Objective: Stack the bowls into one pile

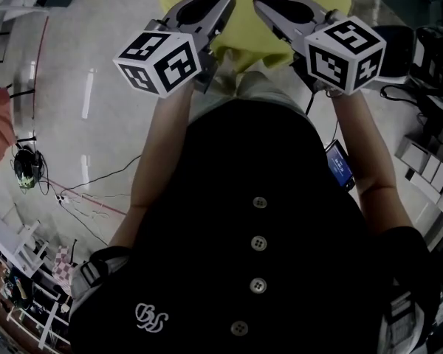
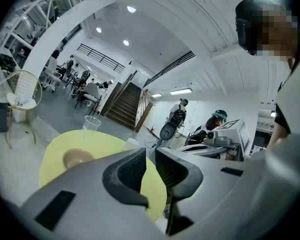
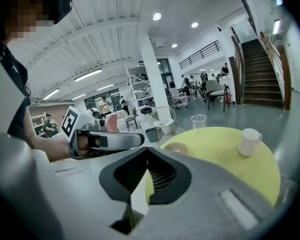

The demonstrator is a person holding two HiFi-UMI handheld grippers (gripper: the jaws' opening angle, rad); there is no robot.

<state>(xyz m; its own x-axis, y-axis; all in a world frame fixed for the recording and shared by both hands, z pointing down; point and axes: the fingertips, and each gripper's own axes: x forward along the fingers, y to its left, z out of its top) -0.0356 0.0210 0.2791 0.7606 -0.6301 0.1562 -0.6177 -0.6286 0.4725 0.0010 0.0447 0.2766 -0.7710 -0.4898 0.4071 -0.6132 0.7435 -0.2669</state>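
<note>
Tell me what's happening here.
A person holds a gripper in each hand, in front of the chest, by a round yellow table. The right gripper is shut on nothing. The left gripper has a narrow gap between its jaws and is empty too. A brown bowl, a clear cup and a white mug sit on the table untouched. No stacking is under way.

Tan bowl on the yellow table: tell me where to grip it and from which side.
Pinch the near rim of the tan bowl, with the tongs straddling its wall, coming down from above on the person's side. It sits upright and open-mouthed on the yellow table, probably too wide to span, and the clear cup stands behind it.
</note>
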